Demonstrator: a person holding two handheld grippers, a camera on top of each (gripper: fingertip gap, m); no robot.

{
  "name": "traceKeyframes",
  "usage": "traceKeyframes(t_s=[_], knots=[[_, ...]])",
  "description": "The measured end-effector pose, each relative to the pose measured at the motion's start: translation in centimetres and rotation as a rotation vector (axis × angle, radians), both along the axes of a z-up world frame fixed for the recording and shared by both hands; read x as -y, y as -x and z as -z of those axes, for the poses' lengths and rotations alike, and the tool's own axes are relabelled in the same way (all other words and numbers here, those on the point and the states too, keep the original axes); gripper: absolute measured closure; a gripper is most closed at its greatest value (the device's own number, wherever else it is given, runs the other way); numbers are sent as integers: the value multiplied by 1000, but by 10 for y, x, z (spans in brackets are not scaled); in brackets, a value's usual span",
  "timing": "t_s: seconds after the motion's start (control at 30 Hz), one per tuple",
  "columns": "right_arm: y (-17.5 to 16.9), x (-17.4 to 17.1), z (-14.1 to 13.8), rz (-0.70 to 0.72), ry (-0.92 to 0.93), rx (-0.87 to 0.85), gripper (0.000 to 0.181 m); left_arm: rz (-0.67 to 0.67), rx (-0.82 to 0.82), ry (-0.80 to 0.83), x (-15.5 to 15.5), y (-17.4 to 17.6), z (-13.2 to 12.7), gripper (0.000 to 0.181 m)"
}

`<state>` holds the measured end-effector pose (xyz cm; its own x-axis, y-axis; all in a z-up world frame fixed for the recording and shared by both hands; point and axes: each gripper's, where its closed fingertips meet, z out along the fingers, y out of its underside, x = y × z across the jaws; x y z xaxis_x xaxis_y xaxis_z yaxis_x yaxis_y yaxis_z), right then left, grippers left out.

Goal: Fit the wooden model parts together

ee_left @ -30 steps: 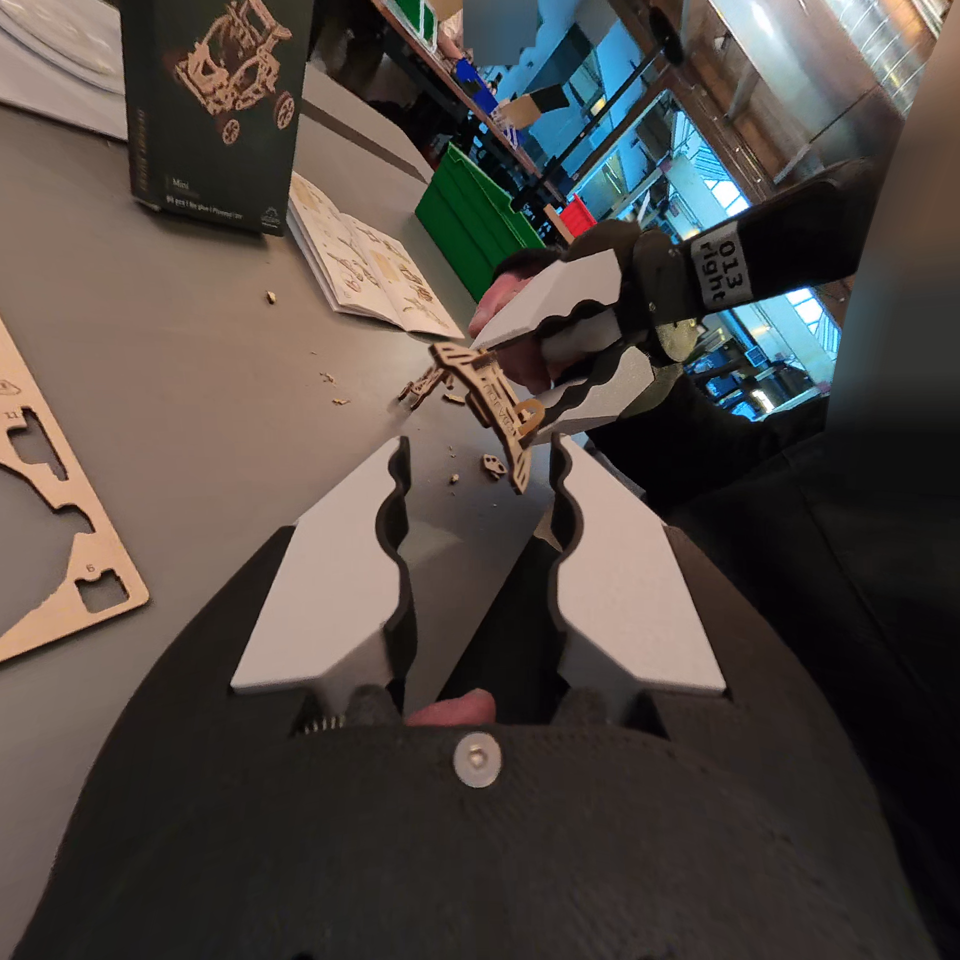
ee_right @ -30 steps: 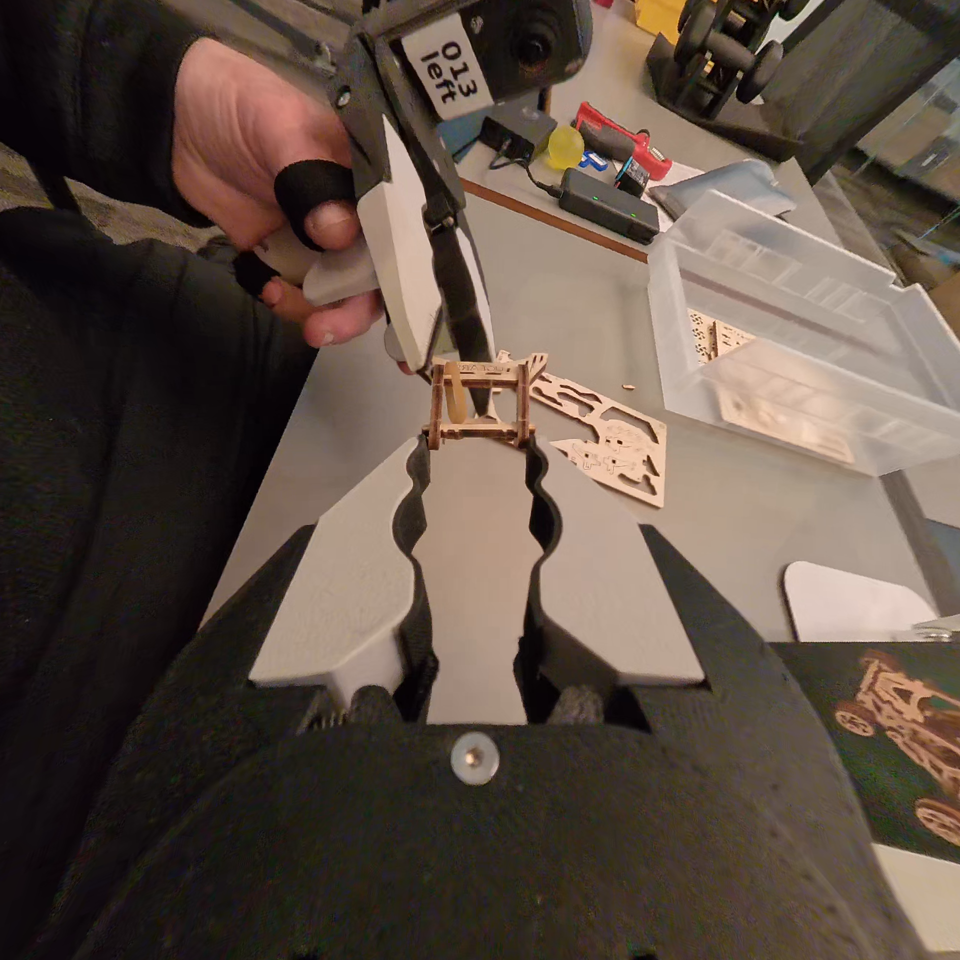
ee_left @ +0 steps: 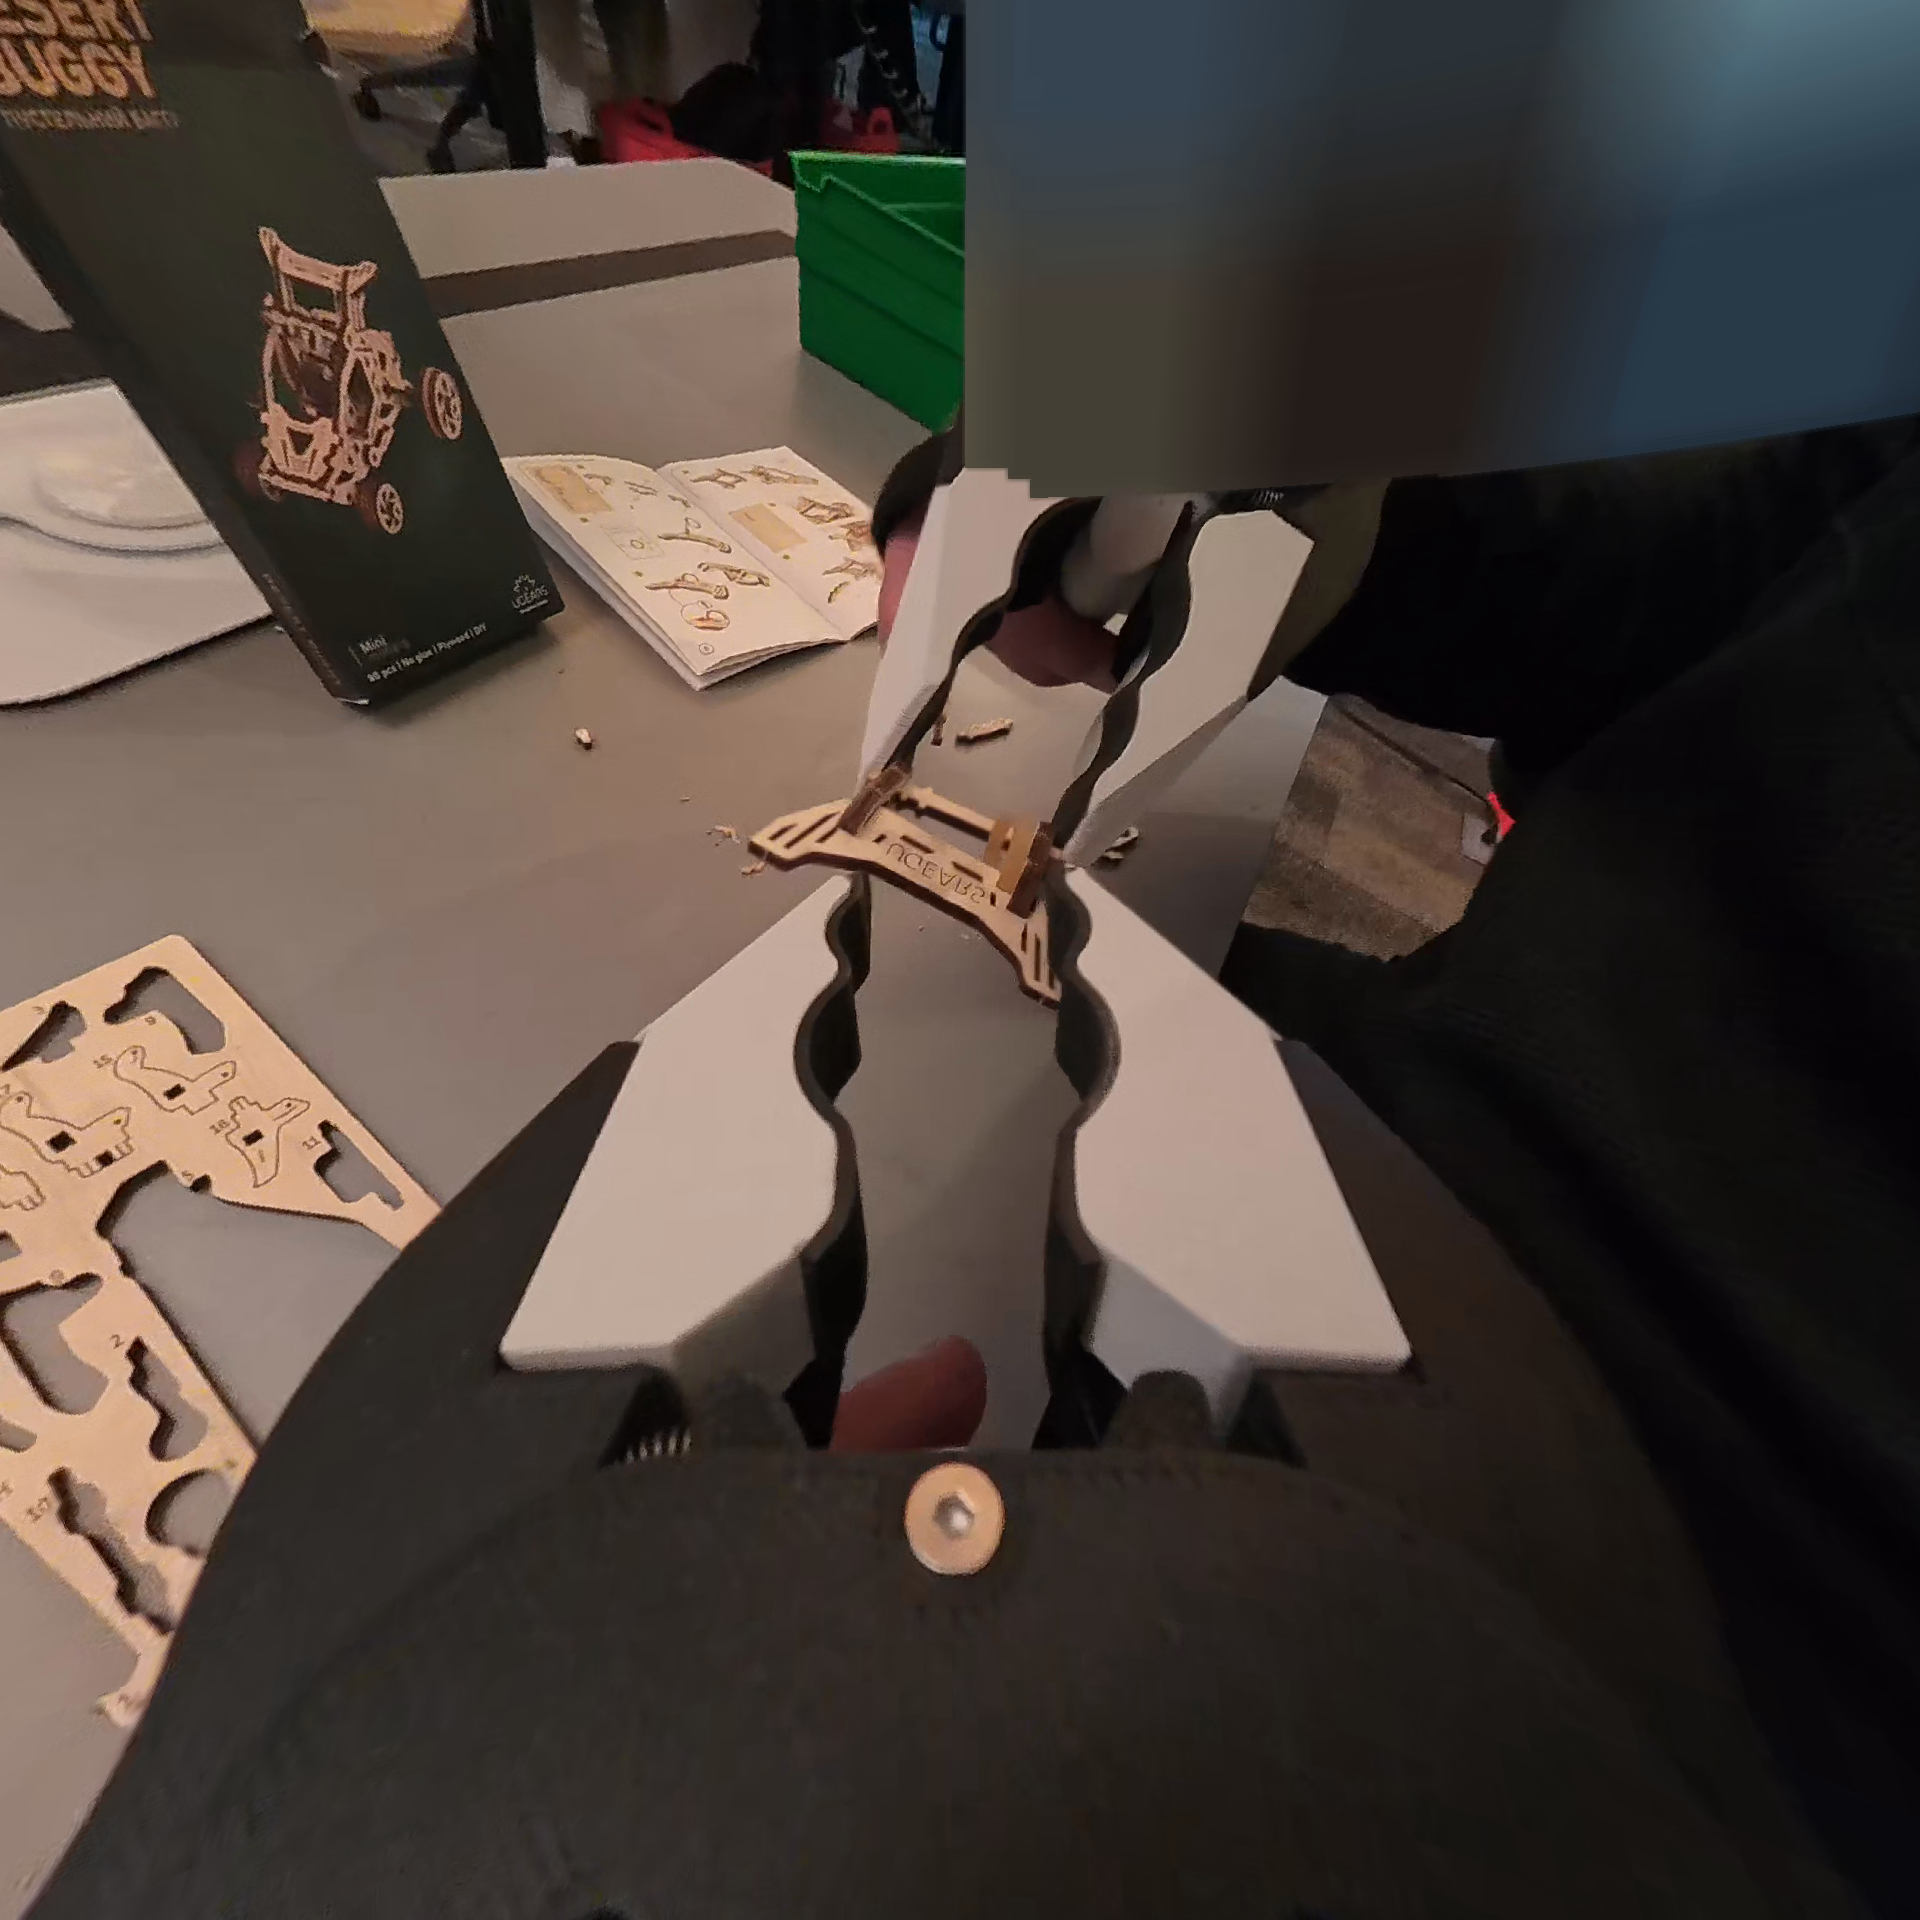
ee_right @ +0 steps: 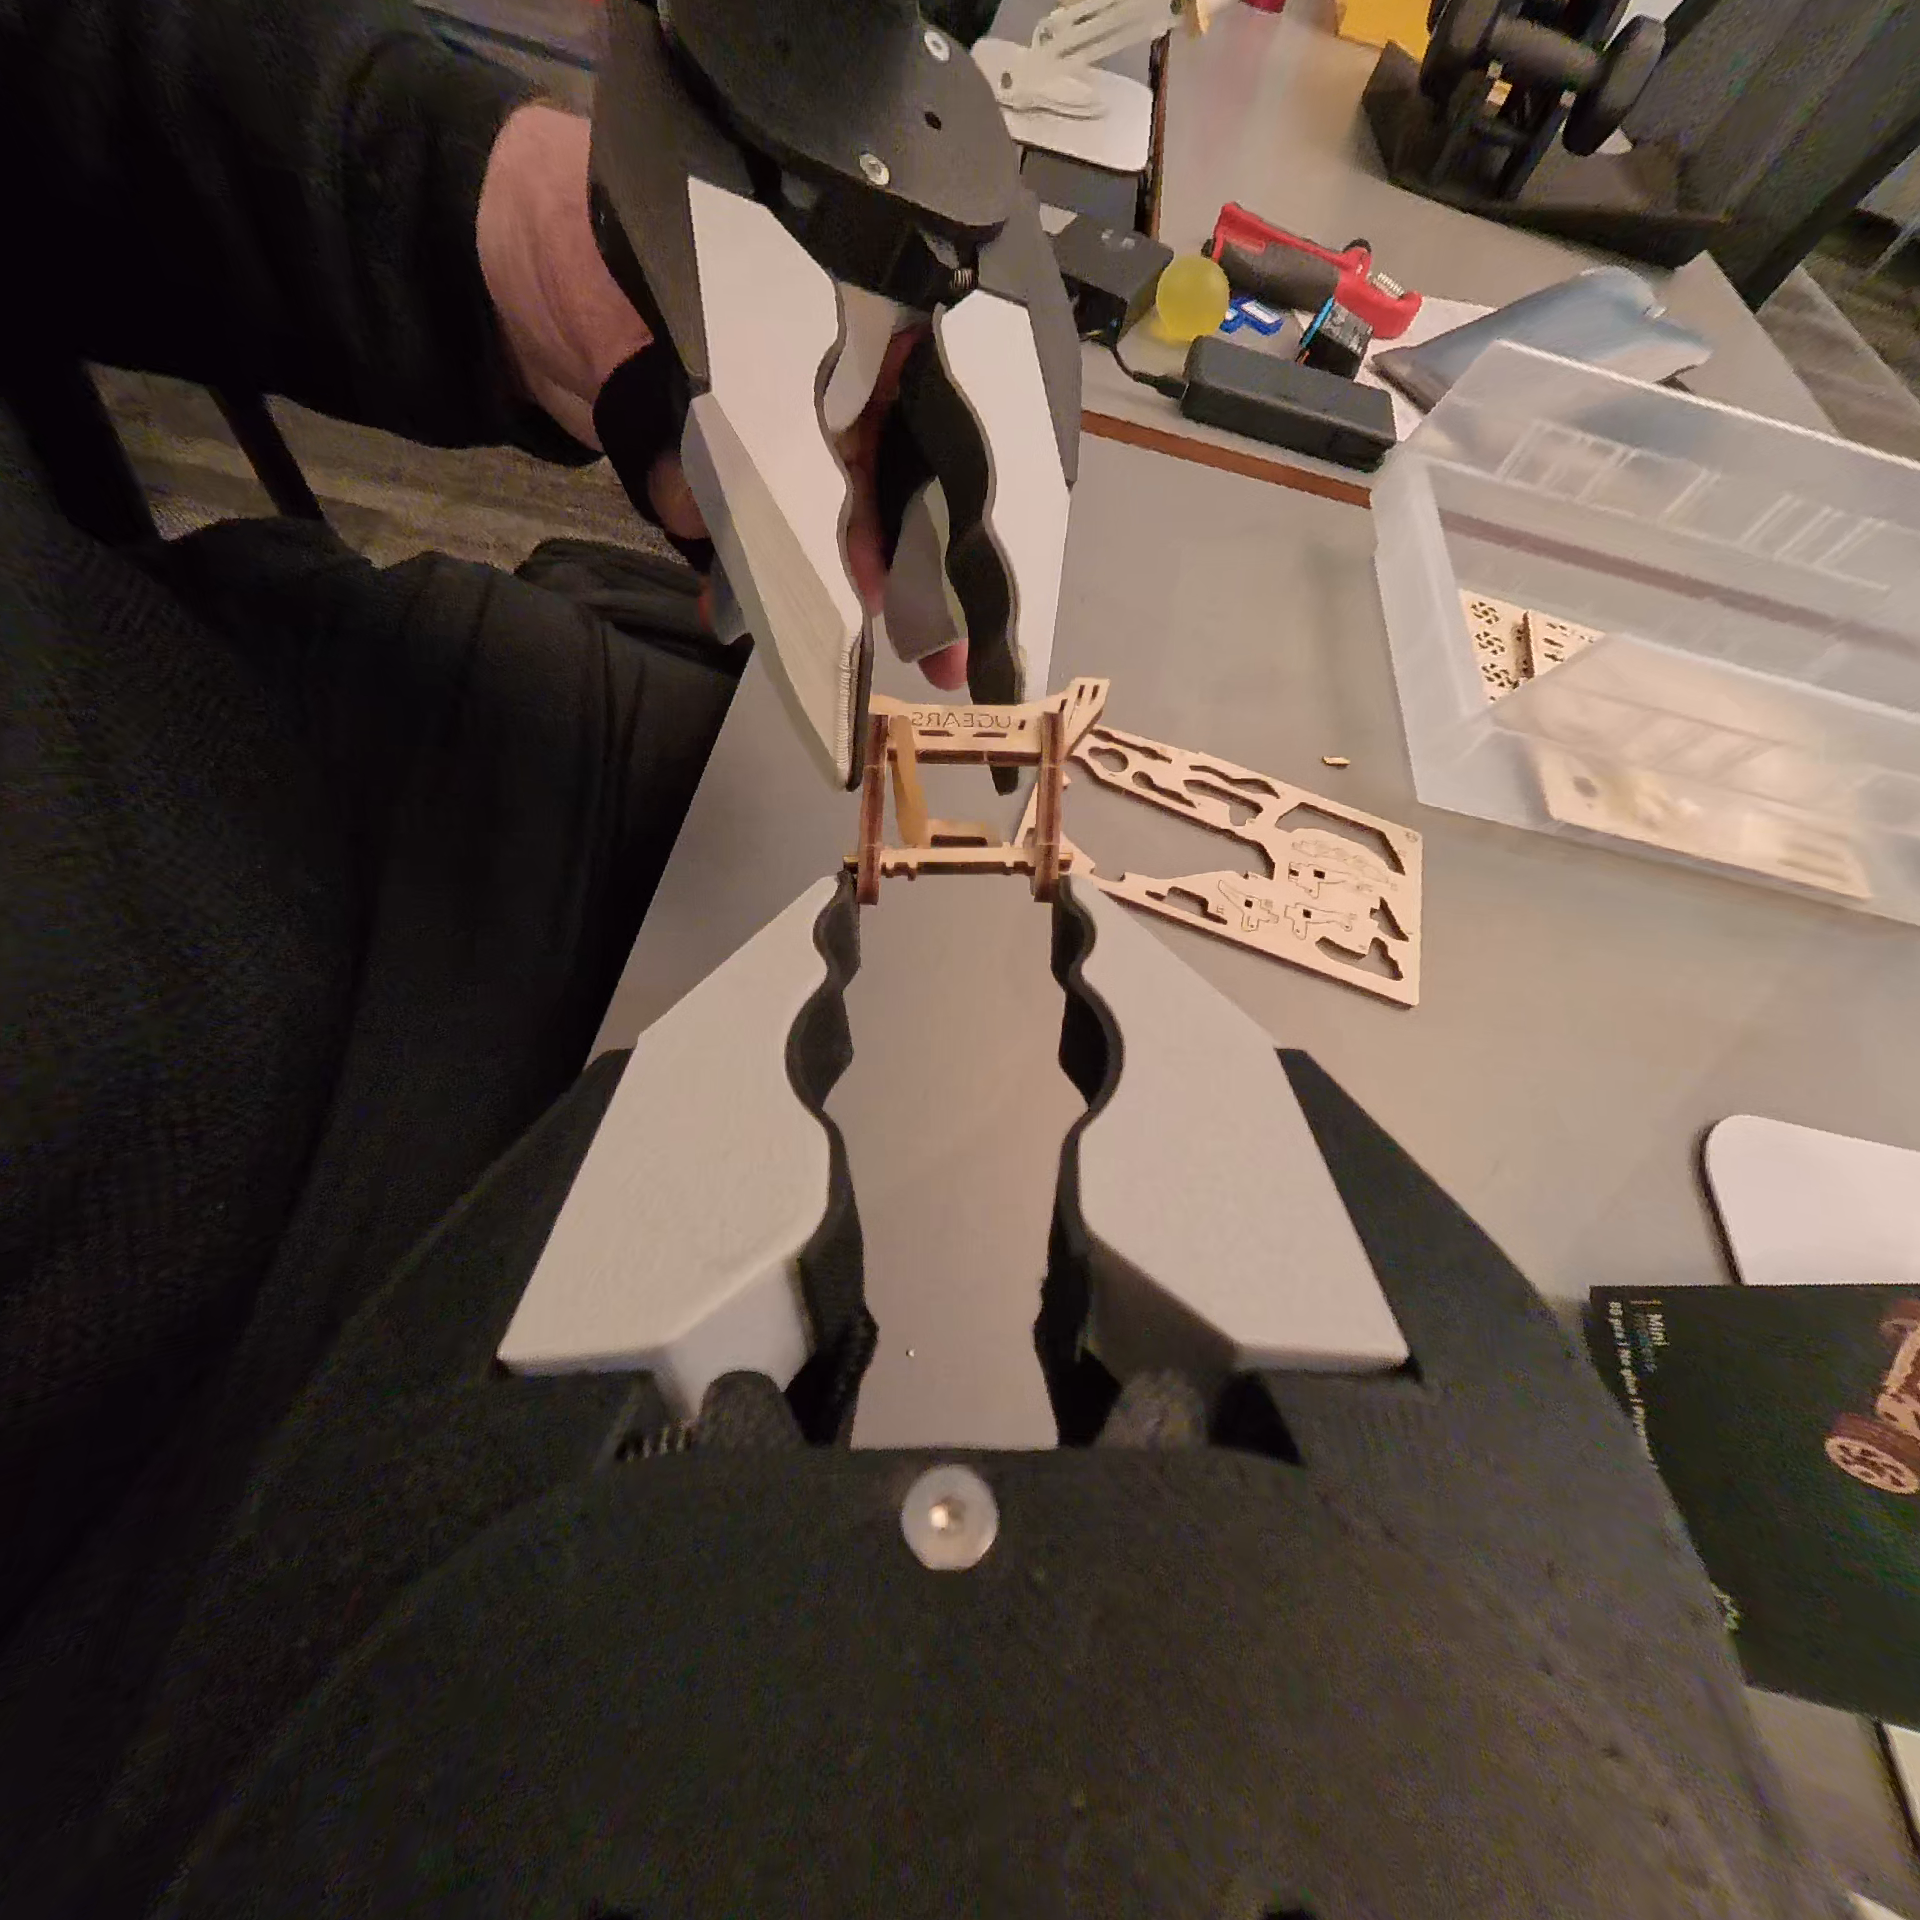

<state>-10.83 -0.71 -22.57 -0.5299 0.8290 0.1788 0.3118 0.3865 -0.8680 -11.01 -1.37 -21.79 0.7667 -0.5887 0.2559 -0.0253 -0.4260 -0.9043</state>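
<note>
Wooden frame [ee_right: 961, 800]: a small half-built assembly, held in the air above the grey table [ee_right: 1247, 1091], between both tools.
Right gripper [ee_right: 956, 894]: its two tips clamp the near crossbar of the frame from both sides.
Left gripper [ee_left: 961, 894]: it faces the right one; its tips touch the curved plate [ee_left: 925, 883] at the opposite end, but a firm grip I cannot confirm.
Long axis: it runs from one tool to the other.
Next move: probably pressing the two ends toward each other.

A green bin [ee_left: 878, 281] sits at the desk's [ee_left: 416, 883] far edge; a black power brick [ee_right: 1288, 405], a yellow ball [ee_right: 1192, 296] and a red tool [ee_right: 1309, 272] lie far right.
</note>
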Motion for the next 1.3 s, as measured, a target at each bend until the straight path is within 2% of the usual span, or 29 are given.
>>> traceKeyframes(t_s=[0.07, 0.13, 0.27, 0.33, 0.5, 0.63, 0.9, 0.97, 1.07, 1.3], knots=[[1, -1, 1, 7, -37, -11, 146, -5, 37, 25, 0, 3, 0, 140], [1, -4, 3, 16, -113, -32, 146, -6, 178, 62, 1, 4, -7, 135], [1, -4, -3, 11, -267, -111, 146, -23, 476, 98, -2, 12, -21, 160], [2, -4, -9, 14, -317, -154, 146, 0, 534, 146, -1, 8, -16, 166], [3, -1, -15, 8, -430, -216, 146, 34, 575, 126, -1, -1, -23, 178], [3, -4, -13, 34, -469, -229, 146, 48, 516, 106, 0, -4, -23, 180], [1, 1, -14, 3, -494, -231, 125, 100, 543, 145, 3, -6, -24, 180], [0, 6, -14, -26, -490, -231, 126, 120, 547, 172, 4, -10, -22, 180], [-1, 8, -15, -54, -502, -225, 139, 131, 582, 202, 3, -11, -22, 180], [-3, 6, -14, -24, -420, -186, 140, 119, 665, 211, 0, -12, -22, 180]])
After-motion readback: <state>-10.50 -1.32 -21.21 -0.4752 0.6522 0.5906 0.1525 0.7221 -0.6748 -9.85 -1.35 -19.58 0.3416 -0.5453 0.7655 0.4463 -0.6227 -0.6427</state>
